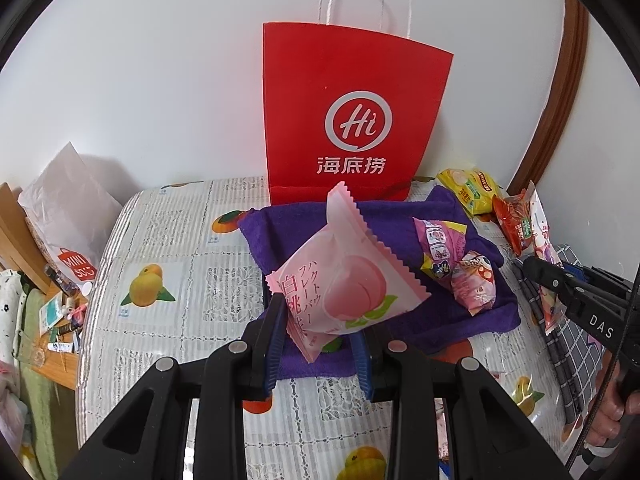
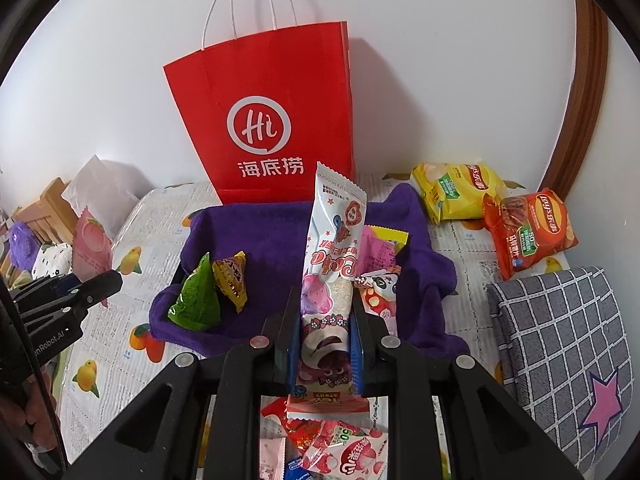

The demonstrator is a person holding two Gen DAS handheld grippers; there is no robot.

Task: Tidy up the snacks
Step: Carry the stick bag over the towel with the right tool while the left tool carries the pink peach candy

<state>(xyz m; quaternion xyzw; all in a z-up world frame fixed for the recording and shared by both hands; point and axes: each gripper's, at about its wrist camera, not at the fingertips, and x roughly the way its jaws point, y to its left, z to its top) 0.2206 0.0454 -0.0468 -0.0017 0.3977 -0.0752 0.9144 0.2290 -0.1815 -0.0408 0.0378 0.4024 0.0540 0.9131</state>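
A: Nearest the lens, the left hand-held gripper (image 1: 320, 332) is clamped on the lower edge of a pink peach packet (image 1: 340, 276), which stands tilted above the near edge of the purple towel (image 1: 444, 320). How should the set-down go?

B: Lower it until the packet's free corner touches the towel, then open. The grip is only on the seam, so the packet will likely flop; let it fall toward the bare left part of the towel, away from the small sweets (image 1: 460, 264) lying at its right side.

A: And the right hand-held gripper (image 2: 325, 354)?

B: It is closed on a long white strawberry snack stick (image 2: 332, 256), held about a third of the way up, the stick pointing at the red paper bag (image 2: 268, 120). More packets lie loose on the table (image 2: 112, 360) beneath it, at the near edge. The towel ahead already carries a green wrapped sweet (image 2: 196, 300) and a gold one (image 2: 232, 280) on its left, and pink packets (image 2: 380, 280) just right of the stick.

A: So where does the stick belong?

B: My judgement: the open middle of the towel, laid flat between those two groups. Tip the far end down first so it does not roll onto the sweets.

A: Further back?

B: The bag stands upright against the wall at the table's far edge, touching the towel. A yellow crisp bag (image 2: 456, 192) and an orange crisp bag (image 2: 528, 232) wait near the far right corner, off the towel, beside a checked cushion (image 2: 560, 340). The two grippers are close; place one packet at a time.
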